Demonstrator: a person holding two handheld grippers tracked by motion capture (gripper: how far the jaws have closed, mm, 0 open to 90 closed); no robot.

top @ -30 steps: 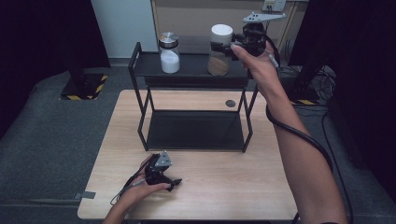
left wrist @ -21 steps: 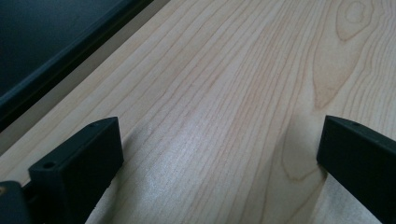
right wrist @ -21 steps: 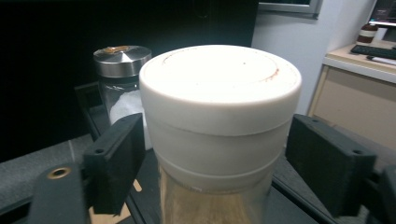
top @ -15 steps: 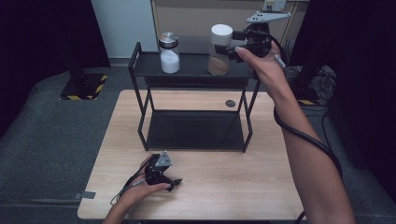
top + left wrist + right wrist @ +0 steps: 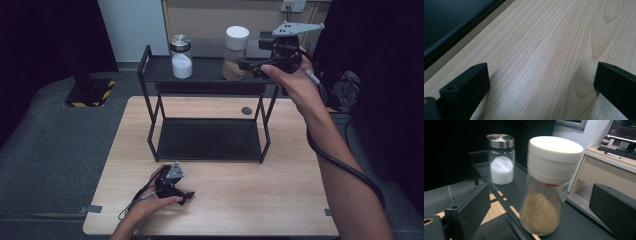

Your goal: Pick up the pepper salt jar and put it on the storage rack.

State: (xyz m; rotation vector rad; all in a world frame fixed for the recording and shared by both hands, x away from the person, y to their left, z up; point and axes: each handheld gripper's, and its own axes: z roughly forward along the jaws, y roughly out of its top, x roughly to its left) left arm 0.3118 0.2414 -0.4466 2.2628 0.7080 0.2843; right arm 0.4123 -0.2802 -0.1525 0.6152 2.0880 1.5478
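A glass jar of brown powder with a white cap (image 5: 235, 52) stands on the top shelf of a black rack (image 5: 200, 75). A jar of white powder with a metal lid (image 5: 181, 56) stands to its left. My right gripper (image 5: 248, 66) hovers just right of the brown jar, jaws pointing at it. They have just been opening and stand open, touching nothing. In the right gripper view the brown jar (image 5: 549, 185) stands free ahead of the right gripper (image 5: 541, 207), with the white jar (image 5: 501, 161) farther back. My left gripper (image 5: 186, 196) rests open on the wooden table (image 5: 544, 37).
The rack's lower shelf (image 5: 207, 140) lies bare on the table. A small dark disc (image 5: 246, 110) sits on the tabletop behind the rack. A cable trails from the right hand along the table's right side. A desk with a keyboard (image 5: 619, 151) stands beyond the rack.
The right gripper has let go of the brown jar, opened its jaws and drawn back to the right. The jar stays on the top shelf. The left hand has not moved.
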